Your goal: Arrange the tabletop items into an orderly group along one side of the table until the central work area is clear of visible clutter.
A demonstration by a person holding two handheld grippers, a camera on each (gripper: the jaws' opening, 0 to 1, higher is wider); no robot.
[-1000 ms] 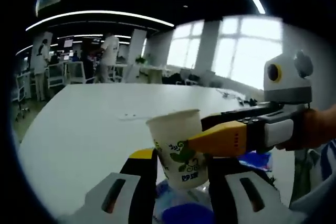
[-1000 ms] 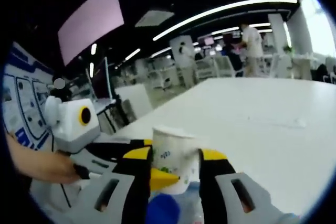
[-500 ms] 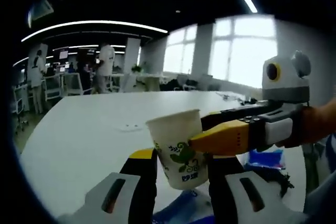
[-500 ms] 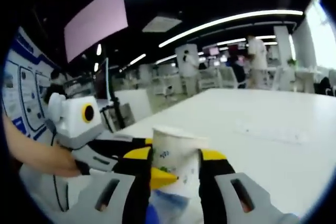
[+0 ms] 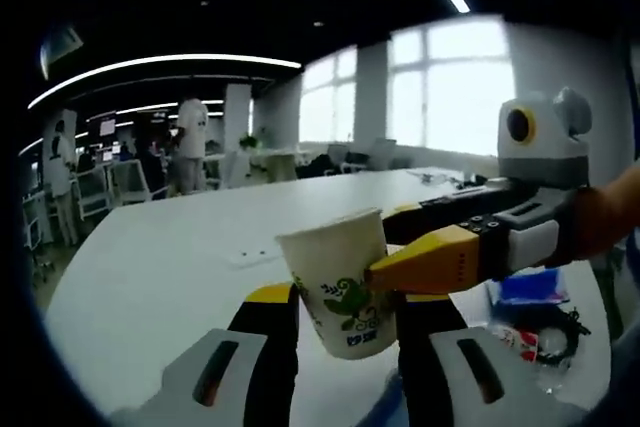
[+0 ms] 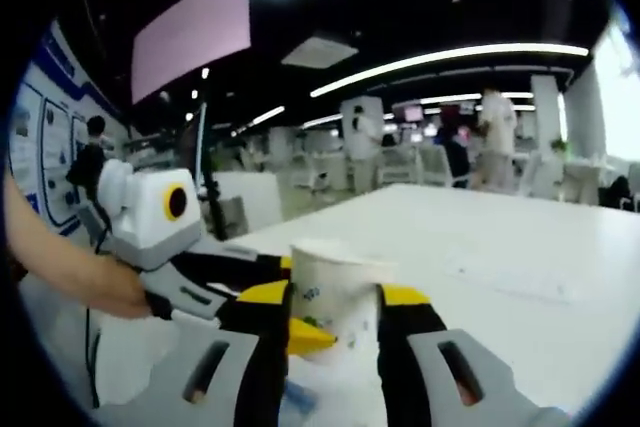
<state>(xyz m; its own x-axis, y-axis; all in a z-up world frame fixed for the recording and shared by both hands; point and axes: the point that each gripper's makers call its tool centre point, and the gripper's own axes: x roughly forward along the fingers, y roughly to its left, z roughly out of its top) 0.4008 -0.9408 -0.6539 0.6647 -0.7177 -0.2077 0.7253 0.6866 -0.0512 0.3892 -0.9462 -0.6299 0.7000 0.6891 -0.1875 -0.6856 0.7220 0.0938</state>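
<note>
Sitting between the two yellow-tipped jaws of the left gripper (image 5: 335,312) in the left gripper view is a white paper cup (image 5: 338,280) with green leaf print and writing on its side. It tilts a little, its open rim toward the top left, and both jaws press against its lower wall, so the jaws are closed narrowly on it. From the right of that view comes the right gripper (image 5: 400,267), its yellow jaw tip touching the cup's right side. A person's hand (image 5: 612,219) holds that gripper at the right edge. The cup is lifted above the white table (image 5: 160,257), which stretches away behind it. Lower right on the table lie a blue packet (image 5: 530,287) and a black cable tangle (image 5: 555,332).

In the right gripper view, a hand (image 6: 105,292) at the left holds the left gripper (image 6: 285,319), which reaches in from that side, one yellow tip against the cup's (image 6: 335,302) lower left. The right gripper's (image 6: 330,332) own jaws stand to either side of the cup, close against its walls, gripping it. The white table (image 6: 520,267) spreads to the right.
</note>
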